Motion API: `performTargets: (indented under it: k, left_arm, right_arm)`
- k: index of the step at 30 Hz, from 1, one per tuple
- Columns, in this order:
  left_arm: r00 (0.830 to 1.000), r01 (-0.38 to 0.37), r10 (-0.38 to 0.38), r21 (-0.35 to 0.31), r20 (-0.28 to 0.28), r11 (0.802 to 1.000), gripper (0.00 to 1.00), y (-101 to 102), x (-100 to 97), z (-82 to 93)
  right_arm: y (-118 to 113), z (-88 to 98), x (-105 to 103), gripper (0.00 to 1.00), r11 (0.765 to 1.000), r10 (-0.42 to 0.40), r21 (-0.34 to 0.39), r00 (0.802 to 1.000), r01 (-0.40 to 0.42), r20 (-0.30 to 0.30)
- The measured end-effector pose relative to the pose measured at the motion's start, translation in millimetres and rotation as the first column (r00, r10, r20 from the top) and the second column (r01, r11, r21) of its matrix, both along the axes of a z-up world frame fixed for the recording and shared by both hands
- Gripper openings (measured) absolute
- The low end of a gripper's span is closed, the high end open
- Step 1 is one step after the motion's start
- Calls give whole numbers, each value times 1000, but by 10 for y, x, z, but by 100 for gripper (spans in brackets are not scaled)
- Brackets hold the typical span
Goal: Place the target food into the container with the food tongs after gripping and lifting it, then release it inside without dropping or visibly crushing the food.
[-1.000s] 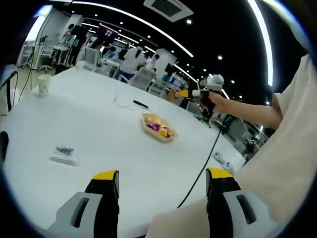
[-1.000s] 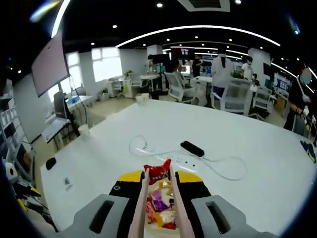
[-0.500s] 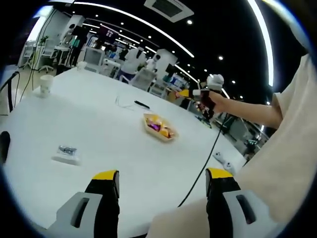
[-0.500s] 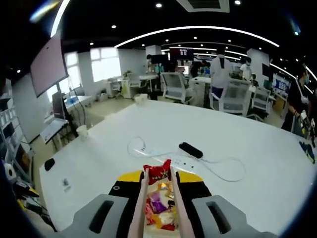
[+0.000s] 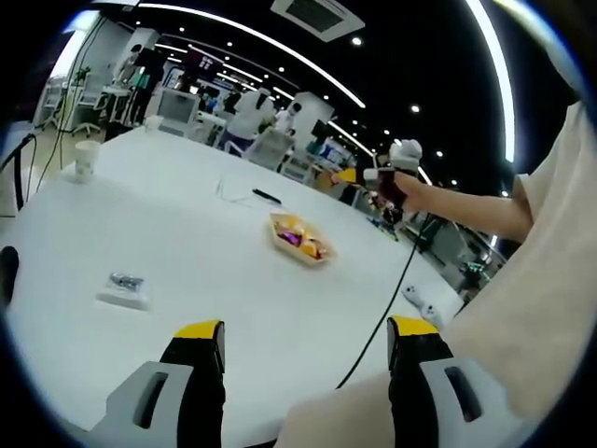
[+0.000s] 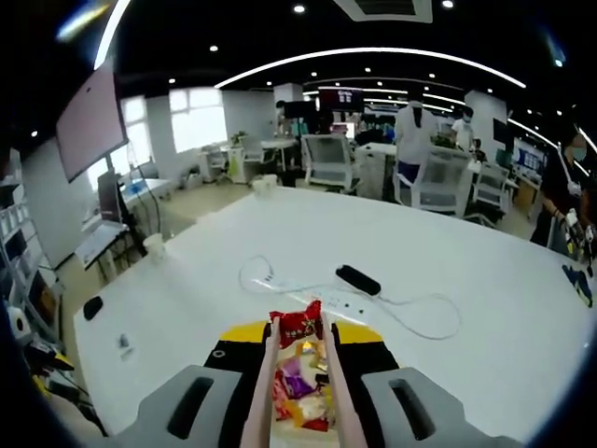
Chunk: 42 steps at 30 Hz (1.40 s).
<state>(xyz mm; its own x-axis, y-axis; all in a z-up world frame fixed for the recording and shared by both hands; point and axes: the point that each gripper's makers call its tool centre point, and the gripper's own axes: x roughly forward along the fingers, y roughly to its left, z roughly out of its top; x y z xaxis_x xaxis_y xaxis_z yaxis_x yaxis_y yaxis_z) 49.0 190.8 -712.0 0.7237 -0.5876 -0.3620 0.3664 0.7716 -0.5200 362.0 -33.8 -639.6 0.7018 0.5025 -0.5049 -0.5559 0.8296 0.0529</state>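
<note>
Pinching a red snack packet [image 6: 298, 326] between their nearly closed tips, the food tongs [image 6: 297, 392] are running up the lower centre of the right gripper view, clamped in the right gripper [image 6: 297, 350]. The container [image 6: 300, 401] of sweets is lying directly under the packet, at the bottom centre, so the coming move is straight down. The left gripper [image 5: 303, 359] is waiting wide open at the bottom of the left gripper view, well apart from the container.

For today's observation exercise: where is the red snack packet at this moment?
In the right gripper view, the red snack packet is pinched at the tips of the food tongs, held by the right gripper, above the tray of wrapped snacks on the white table.
</note>
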Motion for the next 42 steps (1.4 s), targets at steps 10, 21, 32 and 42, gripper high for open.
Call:
performTargets:
  k: [10, 21, 32, 42]
  left_arm:
    - [1000, -2, 2, -4, 1, 1000, 71, -12, 5, -8]
    - [1000, -9, 9, -8, -2, 1000, 71, 1, -21, -26]
    - [1000, -24, 24, -11, -2, 1000, 71, 67, -51, -24]
    - [999, -48, 47, -13, -3, 999, 71, 179, -107, -33]
  right_arm:
    - [-80, -53, 96, 25, 1000, -4, -1, 1000, 4, 2]
    - [-61, -145, 137, 25, 1000, 7, 3, 1000, -7, -8]
    - [306, -196, 23, 26, 997, 71, -2, 997, -71, -19]
    - [868, -336, -268, 27, 973, 218, -73, 975, -220, -39]
